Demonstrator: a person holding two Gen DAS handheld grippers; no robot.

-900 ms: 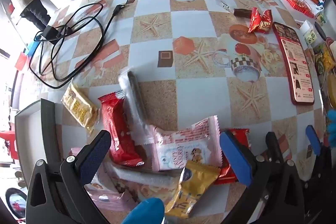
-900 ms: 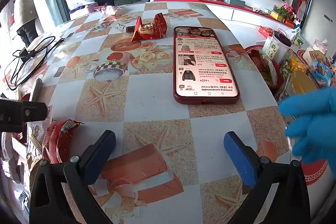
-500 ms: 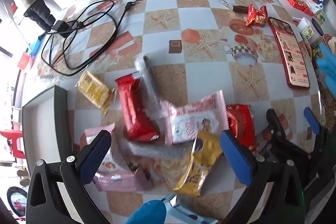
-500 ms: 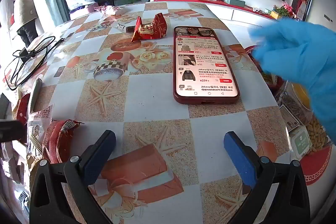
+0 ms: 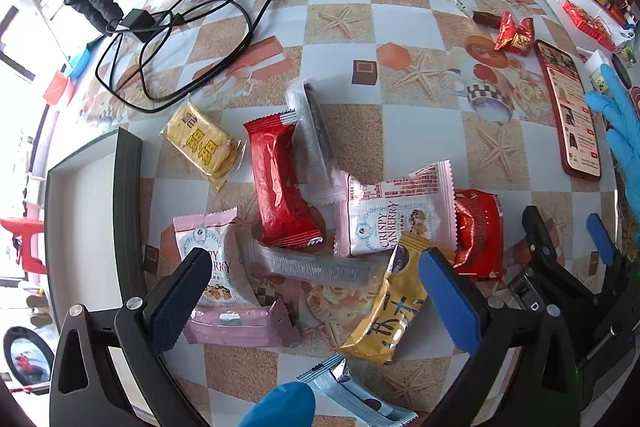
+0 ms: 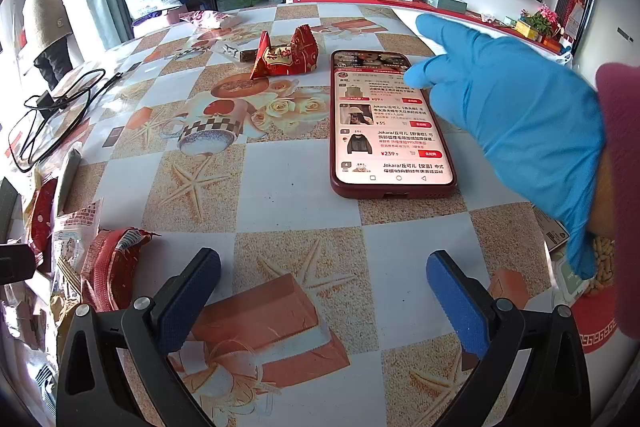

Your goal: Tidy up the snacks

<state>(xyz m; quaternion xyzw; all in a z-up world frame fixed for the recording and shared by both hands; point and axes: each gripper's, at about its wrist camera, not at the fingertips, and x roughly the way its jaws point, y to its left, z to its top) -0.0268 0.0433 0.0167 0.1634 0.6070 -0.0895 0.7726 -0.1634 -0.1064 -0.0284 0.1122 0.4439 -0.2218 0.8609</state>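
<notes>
Several snack packs lie in a heap on the patterned tablecloth: a long red pack [image 5: 282,183], a pink-and-white cranberry pack [image 5: 396,215], a yellow cracker pack [image 5: 204,145], a gold pack [image 5: 394,311], a crumpled red pack [image 5: 478,231] and clear-wrapped bars [image 5: 314,131]. My left gripper [image 5: 316,291] hangs open above the heap with nothing between its fingers. My right gripper [image 6: 320,287] is open too, low over bare tablecloth to the right of the heap, whose edge [image 6: 108,259] shows at its left. A red twisted snack [image 6: 286,57] lies farther off.
A dark-rimmed box [image 5: 128,187] with a white inside sits left of the heap. A red phone [image 6: 390,123] lies screen up, with a blue-gloved hand [image 6: 508,119] over it. A black cable [image 5: 180,39] coils at the far left. More items crowd the right table edge.
My left gripper has lifted away from the heap, so more of the table shows. The gloved hand has swung from the right edge to above the phone. My right gripper has stayed put.
</notes>
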